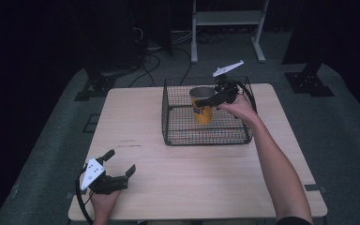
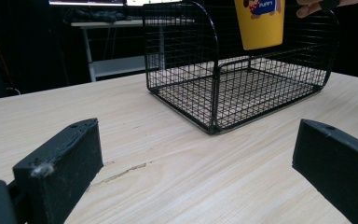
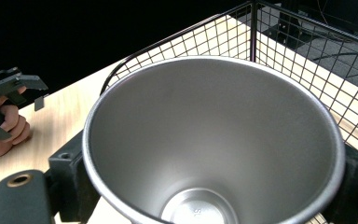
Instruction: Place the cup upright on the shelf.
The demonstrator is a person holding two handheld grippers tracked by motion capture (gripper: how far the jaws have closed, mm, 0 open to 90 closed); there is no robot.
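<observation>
The right gripper (image 1: 219, 95) is clamped on the rim of a yellow cup (image 1: 202, 107), one jaw on either side of the cup's wall, and holds it upright above the floor of the wire basket (image 1: 178, 136). In the left gripper view the cup's base (image 2: 260, 28) hangs clear of the basket's mesh bottom, so the cup is in the air inside the basket's walls, not yet resting. Its long axis runs straight up and down, with the open mouth facing up; the right gripper view looks down into the bare metal inside (image 3: 205, 140), and nothing lies in it. The basket itself holds nothing else that I can see, and sits on the far half of the table (image 1: 136, 117). What matters for the next move is that the basket floor lies directly under the cup, so a plain straight lowering would probably set it down. The left gripper (image 1: 115, 168) rests at the near left corner with its jaws wide apart, holding nothing, well apart from the basket; the right hand is far nearer.
</observation>
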